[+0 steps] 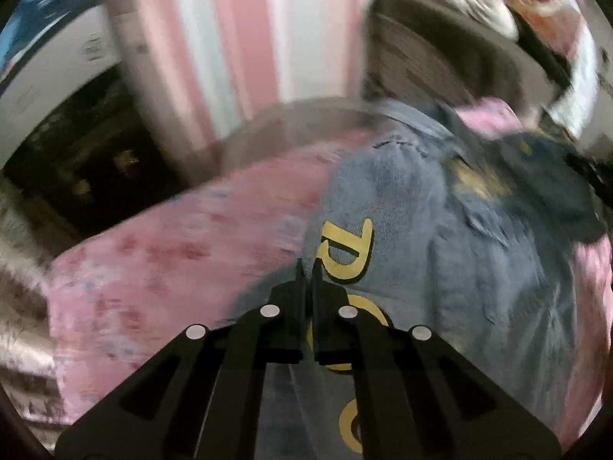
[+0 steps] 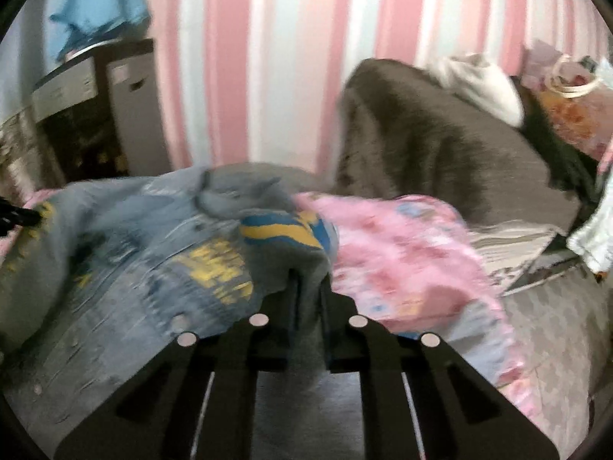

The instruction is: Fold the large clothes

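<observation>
A blue denim jacket (image 1: 440, 230) with yellow letters lies spread over a pink patterned sheet (image 1: 172, 253). My left gripper (image 1: 307, 268) is shut on the jacket's edge near the yellow letters. In the right wrist view the jacket (image 2: 134, 237) lies bunched to the left, with yellow print and a blue-and-yellow patch. My right gripper (image 2: 308, 276) is shut on a fold of the jacket, with cloth between its fingers. The left gripper's black tip (image 2: 19, 214) shows at the far left edge. Both views are motion-blurred.
A grey-brown blanket heap (image 2: 440, 145) rises behind the pink sheet (image 2: 402, 253), with white cloth (image 2: 482, 84) and bags on top. A dark cabinet (image 2: 88, 122) with blue cloth (image 2: 99, 7) on it stands at the left. A pink-and-white striped wall (image 2: 268, 57) is behind.
</observation>
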